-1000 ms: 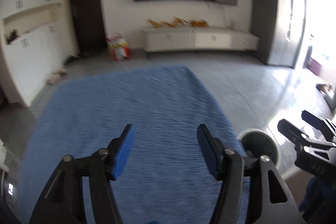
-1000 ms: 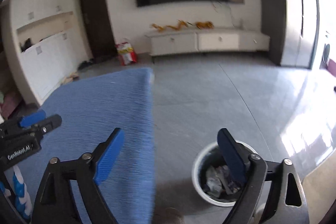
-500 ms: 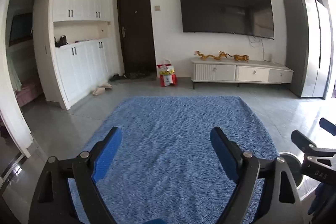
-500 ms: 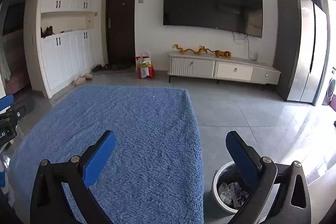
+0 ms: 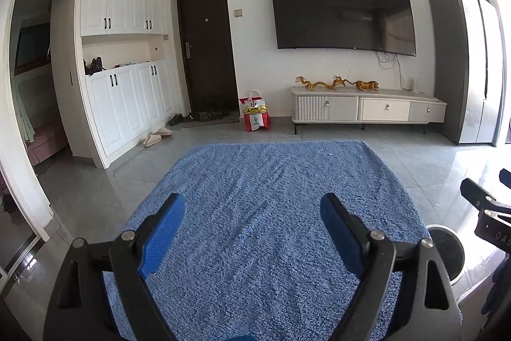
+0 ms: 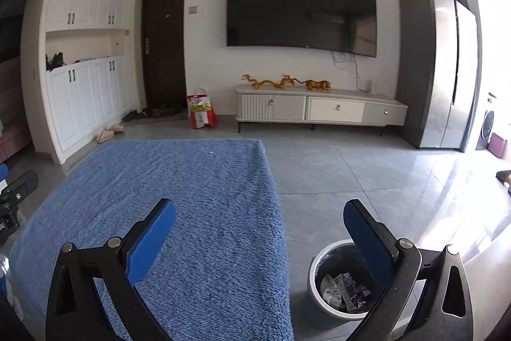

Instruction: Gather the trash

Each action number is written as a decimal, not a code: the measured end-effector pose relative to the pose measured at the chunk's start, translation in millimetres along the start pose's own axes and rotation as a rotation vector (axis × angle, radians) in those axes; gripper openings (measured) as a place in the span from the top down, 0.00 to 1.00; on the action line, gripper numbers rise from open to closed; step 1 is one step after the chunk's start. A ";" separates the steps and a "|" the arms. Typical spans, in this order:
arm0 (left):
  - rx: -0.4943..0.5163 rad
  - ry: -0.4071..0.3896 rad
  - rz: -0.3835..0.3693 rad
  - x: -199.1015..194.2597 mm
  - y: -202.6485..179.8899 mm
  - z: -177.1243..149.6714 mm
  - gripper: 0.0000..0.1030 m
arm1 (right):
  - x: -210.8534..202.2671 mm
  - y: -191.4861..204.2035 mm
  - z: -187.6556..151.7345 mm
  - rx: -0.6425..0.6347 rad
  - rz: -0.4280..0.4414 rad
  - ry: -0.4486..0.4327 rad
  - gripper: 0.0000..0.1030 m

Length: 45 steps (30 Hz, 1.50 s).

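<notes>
I read both units raised off blue cloth: left gripper and right gripper jaws just spread, nothing between. Bin holds paper scraps (collection likely done).

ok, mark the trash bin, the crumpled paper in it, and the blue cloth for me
trash bin [image 6: 314, 269]: right wrist view, on its white rim, left side.
crumpled paper [image 6: 343, 291]: right wrist view, on the middle of the pile inside the bin.
blue cloth [image 5: 271, 197]: left wrist view, on a bare part of its middle.
</notes>
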<state>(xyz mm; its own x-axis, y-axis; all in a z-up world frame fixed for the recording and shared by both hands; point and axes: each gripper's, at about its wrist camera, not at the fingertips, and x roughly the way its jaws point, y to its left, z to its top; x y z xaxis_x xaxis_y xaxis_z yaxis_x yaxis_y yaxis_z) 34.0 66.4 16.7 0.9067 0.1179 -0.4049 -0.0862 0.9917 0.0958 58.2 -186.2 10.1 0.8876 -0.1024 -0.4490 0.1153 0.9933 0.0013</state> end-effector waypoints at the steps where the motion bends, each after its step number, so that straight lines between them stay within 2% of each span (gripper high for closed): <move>1: -0.002 0.001 0.001 -0.5 -0.1 0.0 0.16 | -1.3 -1.4 -2.3 0.000 -0.006 0.000 0.00; 19: -0.039 0.049 0.036 12.8 11.6 -12.4 0.16 | -9.3 -4.3 -6.8 -0.031 -0.115 -0.022 0.00; 45: -0.077 0.066 0.054 15.3 27.4 -13.1 0.16 | -7.8 -20.3 -7.6 0.005 -0.157 -0.022 0.00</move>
<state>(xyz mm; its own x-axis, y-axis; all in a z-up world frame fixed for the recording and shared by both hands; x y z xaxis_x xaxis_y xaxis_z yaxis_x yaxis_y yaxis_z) 40.2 96.0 1.2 0.8708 0.1722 -0.4605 -0.1682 0.9845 0.0501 45.6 -205.2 6.8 0.8682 -0.2576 -0.4242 0.2554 0.9648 -0.0631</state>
